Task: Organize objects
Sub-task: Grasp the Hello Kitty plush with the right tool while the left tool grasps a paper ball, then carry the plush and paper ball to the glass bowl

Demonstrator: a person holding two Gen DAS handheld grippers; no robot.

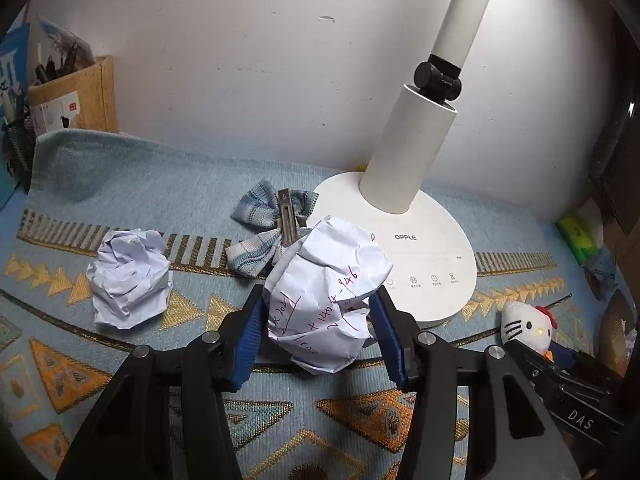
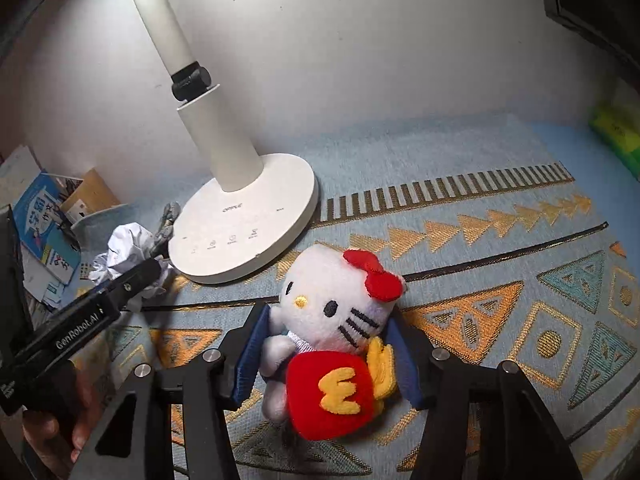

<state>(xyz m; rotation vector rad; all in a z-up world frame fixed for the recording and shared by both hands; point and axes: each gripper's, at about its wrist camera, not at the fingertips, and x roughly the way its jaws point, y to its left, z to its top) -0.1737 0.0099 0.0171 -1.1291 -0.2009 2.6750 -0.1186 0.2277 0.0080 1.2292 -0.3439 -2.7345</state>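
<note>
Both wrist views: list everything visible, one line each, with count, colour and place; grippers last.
Paper ball: 1, white with red writing, between left pads.
Paper ball: 1, plain white, on the mat's left.
Plush toy: 1, white and red, between right pads.
Hair bow: 1, blue plaid, beside lamp base.
Desk lamp: 1, white, against the wall.
Mat: 1, blue and gold, underneath.
Left gripper: black, blue pads, closed on paper.
Right gripper: black, blue pads, closed on toy.

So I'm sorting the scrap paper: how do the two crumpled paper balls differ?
The written-on paper ball carries red handwriting; the plain paper ball shows none. The written-on one sits between the left tool pads by the lamp base; the plain one lies free on the mat. Both are crumpled white sheets.
</note>
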